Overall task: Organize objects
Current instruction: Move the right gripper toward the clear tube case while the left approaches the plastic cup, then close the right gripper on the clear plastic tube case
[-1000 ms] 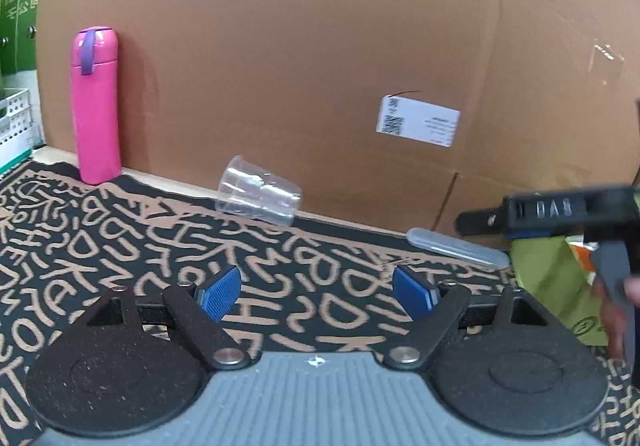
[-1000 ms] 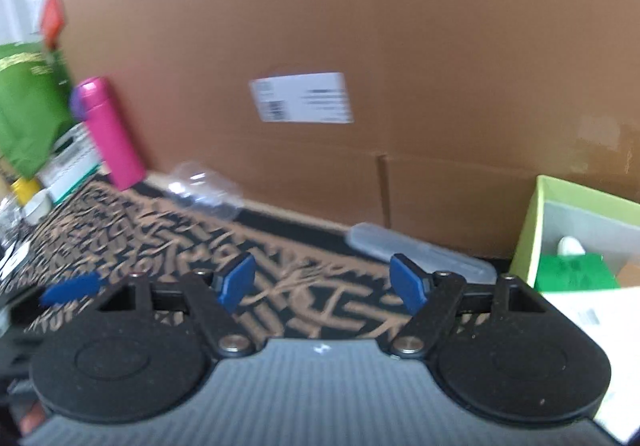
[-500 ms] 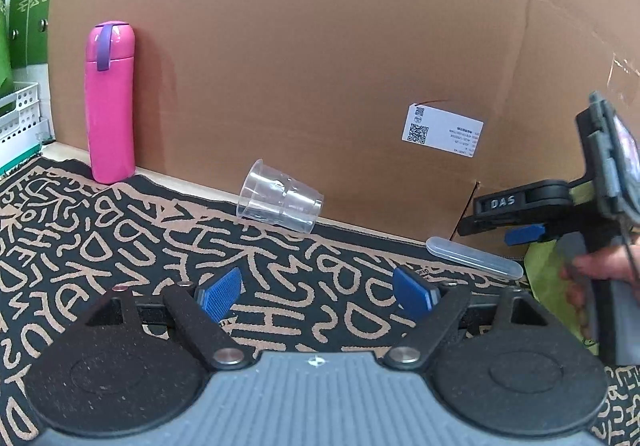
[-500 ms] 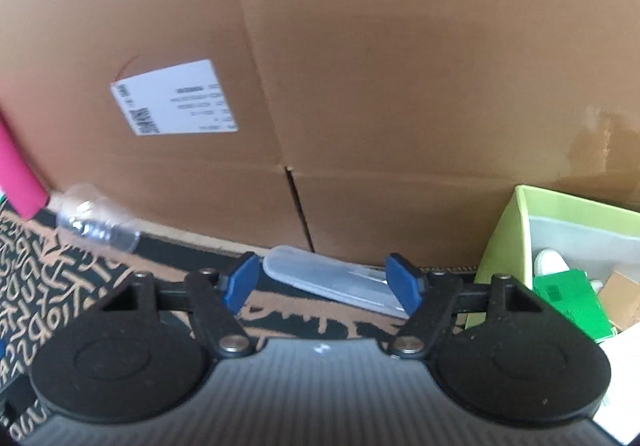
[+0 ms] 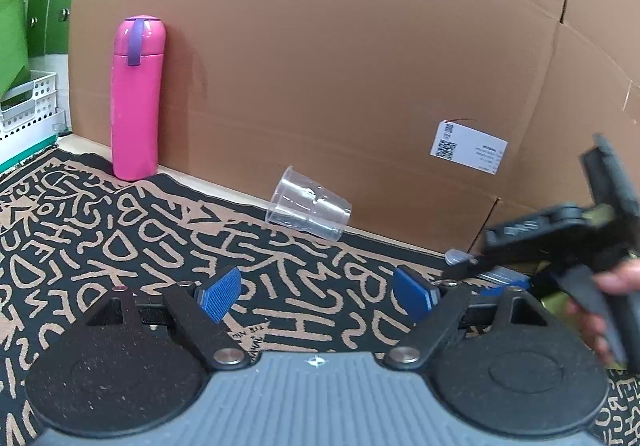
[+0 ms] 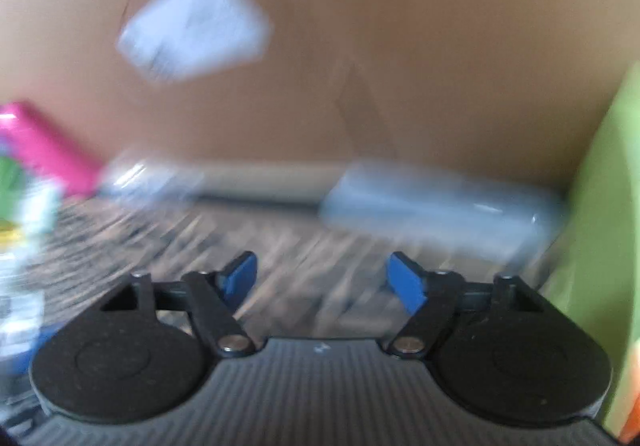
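Observation:
A translucent long case [image 6: 440, 210] lies on the patterned mat at the foot of the cardboard wall, just beyond my right gripper [image 6: 322, 274] and a little to its right. That gripper is open with nothing between its fingers; its view is blurred. In the left wrist view its black frame [image 5: 552, 230] hangs over the case's end [image 5: 460, 257], held by a hand [image 5: 612, 282]. A clear plastic cup [image 5: 308, 208] lies on its side by the wall. A pink bottle [image 5: 136, 98] stands upright at far left. My left gripper [image 5: 316, 286] is open and holds nothing.
A tall cardboard wall [image 5: 320, 46] with a white label closes off the back. A lime-green box [image 6: 600, 226] stands right of the case. A white slotted basket [image 5: 28, 102] and green packaging sit at the far left. The black-and-tan mat [image 5: 120, 238] covers the table.
The right gripper has tipped downward and rolled, coming closer to the case, and its jaws have narrowed slightly. The left view has shifted, so the bottle and cup sit further right in it.

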Motion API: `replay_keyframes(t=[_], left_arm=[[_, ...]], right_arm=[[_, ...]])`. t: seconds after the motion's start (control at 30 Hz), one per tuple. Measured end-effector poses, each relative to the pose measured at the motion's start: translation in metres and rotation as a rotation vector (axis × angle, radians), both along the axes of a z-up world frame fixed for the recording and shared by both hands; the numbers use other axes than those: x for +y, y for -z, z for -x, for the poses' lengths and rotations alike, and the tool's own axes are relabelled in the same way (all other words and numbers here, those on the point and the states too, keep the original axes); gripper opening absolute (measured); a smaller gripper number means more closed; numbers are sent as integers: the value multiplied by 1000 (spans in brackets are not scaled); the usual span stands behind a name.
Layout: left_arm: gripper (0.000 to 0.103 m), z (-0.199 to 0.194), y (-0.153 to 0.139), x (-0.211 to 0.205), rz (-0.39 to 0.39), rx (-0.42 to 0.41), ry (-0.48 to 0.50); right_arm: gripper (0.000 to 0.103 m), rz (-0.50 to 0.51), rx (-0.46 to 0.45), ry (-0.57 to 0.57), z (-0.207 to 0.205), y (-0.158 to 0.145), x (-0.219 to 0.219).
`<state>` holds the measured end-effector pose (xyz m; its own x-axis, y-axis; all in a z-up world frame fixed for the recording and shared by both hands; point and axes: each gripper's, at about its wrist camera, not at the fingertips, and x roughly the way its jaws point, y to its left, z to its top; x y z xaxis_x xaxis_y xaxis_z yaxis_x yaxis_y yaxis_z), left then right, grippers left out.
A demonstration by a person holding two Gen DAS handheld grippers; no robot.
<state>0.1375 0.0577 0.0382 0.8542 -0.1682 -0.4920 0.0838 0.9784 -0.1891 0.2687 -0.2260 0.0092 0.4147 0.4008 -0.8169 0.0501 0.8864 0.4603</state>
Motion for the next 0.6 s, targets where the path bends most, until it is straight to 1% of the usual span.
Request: replay_keyframes(t=[0.03, 0.1, 0.13, 0.2, 0.23, 0.3, 0.37, 0.4, 0.43, 0.47, 0.5, 0.6], left_arm=[[86, 0, 0, 2, 2, -2, -3], [86, -2, 1, 5, 4, 0, -12], [86, -4, 2, 5, 7, 1, -16], [86, -6, 4, 5, 16, 11, -21], [86, -7, 4, 4, 23, 11, -15], [86, -9, 5, 0, 27, 5, -4], [86, -9, 5, -5, 27, -6, 5], [86, -9, 5, -6, 33, -8, 10], [86, -10, 5, -7, 40, -8, 16], [86, -10, 5, -7, 47, -8, 21], [86, -10, 5, -8, 51, -9, 23], [86, -9, 7, -8, 61, -7, 28]], right_arm=[[66, 10, -20, -26, 9, -5, 3], [68, 130, -119, -63, 25, -22, 11], [70, 187, -156, -78, 29, -31, 14], [71, 314, -189, -90, 28, -44, 19], [72, 394, -196, -101, 23, -49, 21], [76, 485, -178, -142, 12, -54, 20], [77, 552, -107, -228, 0, -47, 20], [77, 592, -90, -252, -4, -43, 23], [77, 651, -91, -276, -8, -38, 26], [77, 682, -86, -316, -11, -34, 30], [77, 699, -78, -352, -14, -30, 32], [77, 731, -54, -405, -23, -20, 32]])
